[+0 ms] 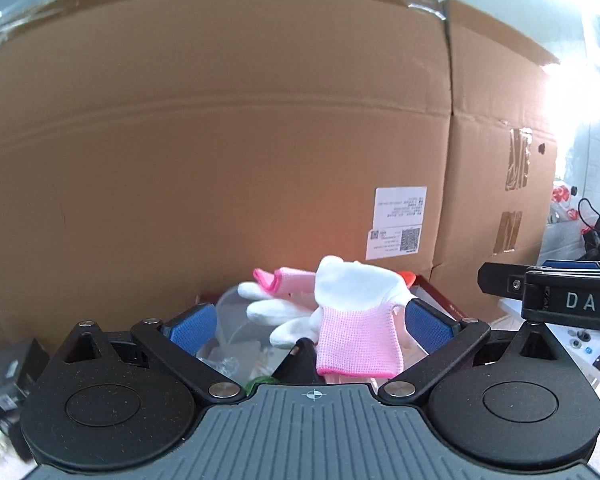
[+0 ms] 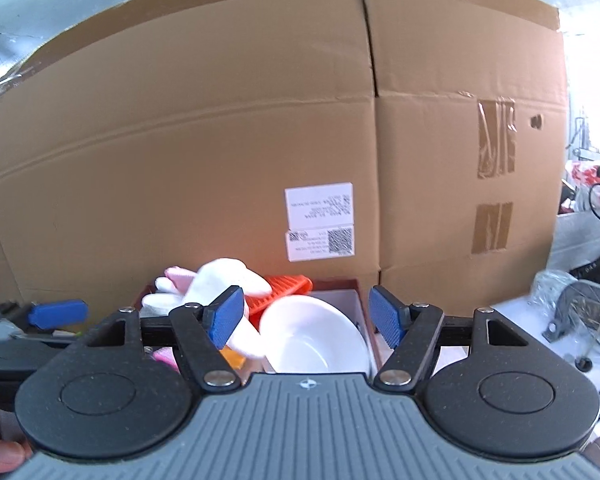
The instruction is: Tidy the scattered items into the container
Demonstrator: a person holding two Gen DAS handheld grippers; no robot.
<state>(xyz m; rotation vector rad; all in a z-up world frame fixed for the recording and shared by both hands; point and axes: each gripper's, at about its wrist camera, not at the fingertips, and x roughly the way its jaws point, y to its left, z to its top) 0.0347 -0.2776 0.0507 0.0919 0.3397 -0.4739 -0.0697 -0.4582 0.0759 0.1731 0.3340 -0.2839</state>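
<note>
A pink and white work glove (image 1: 352, 308) lies on top of the things in a red-walled box (image 1: 436, 292), between the wide-open blue pads of my left gripper (image 1: 308, 326); no pad touches it. In the right wrist view the glove (image 2: 220, 280) sits at the box's left, beside an orange ribbed item (image 2: 284, 292) and a white bowl (image 2: 316, 336). My right gripper (image 2: 308, 316) is open and empty above the bowl and the box (image 2: 340, 282). A clear plastic container (image 1: 230, 312) lies under the glove.
A big brown cardboard box (image 1: 220, 140) with a white shipping label stands close behind the red box. Black boxes (image 1: 8, 372) sit at the left. Bagged hardware (image 2: 580, 312) and cables lie at the right. My right gripper's body (image 1: 552, 292) shows at the left view's right edge.
</note>
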